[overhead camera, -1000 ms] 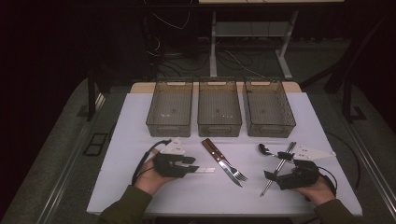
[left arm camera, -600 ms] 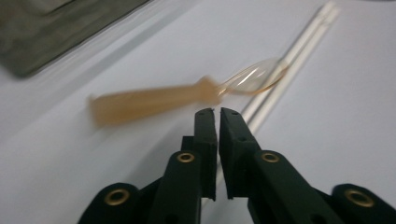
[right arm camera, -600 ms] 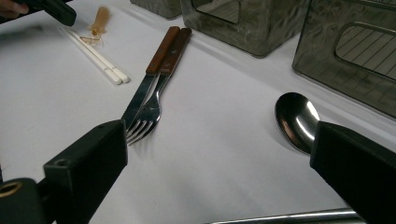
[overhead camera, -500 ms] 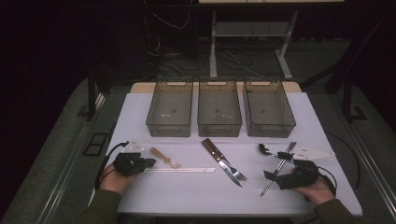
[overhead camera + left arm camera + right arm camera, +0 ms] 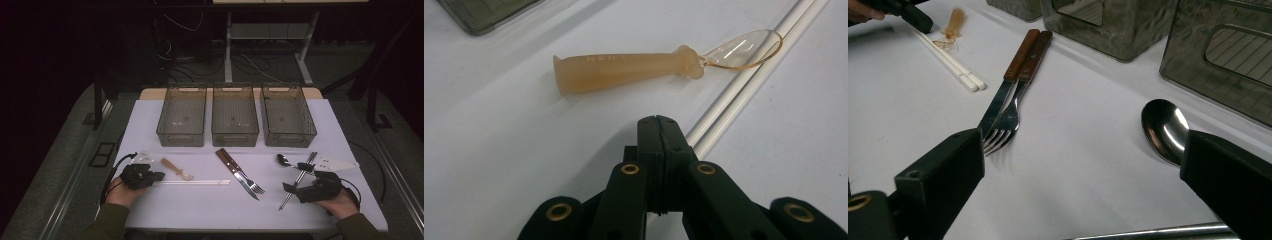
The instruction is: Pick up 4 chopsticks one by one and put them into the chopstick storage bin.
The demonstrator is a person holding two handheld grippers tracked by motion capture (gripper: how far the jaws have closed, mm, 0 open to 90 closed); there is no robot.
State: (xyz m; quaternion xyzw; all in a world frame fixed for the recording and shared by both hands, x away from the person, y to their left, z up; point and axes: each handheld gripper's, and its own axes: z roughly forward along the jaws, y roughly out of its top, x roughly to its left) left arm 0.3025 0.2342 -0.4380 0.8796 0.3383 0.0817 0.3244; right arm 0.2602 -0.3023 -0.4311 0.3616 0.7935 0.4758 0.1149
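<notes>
**Now: left jaws pinched on the chopsticks' end**

Your left gripper (image 5: 150,177) sits at the table's eight o'clock, jaws fully together; they have just been closing, pinching the near end of the pair of white plastic chopsticks (image 5: 192,182). The translucent amber plastic spoon (image 5: 634,67) lies just beyond, at twelve o'clock from the jaws. Your right gripper (image 5: 299,179), at four o'clock, stands wide open, holding nothing.

On my desk (image 5: 150,210) I count three grey bins (image 5: 235,117) in a row, one pair of white chopsticks (image 5: 192,182), one amber plastic spoon (image 5: 176,169), one metal spoon (image 5: 286,160), one fork (image 5: 248,181), one wooden-handled knife (image 5: 231,169), and one pair of metal chopsticks (image 5: 297,180).
</notes>
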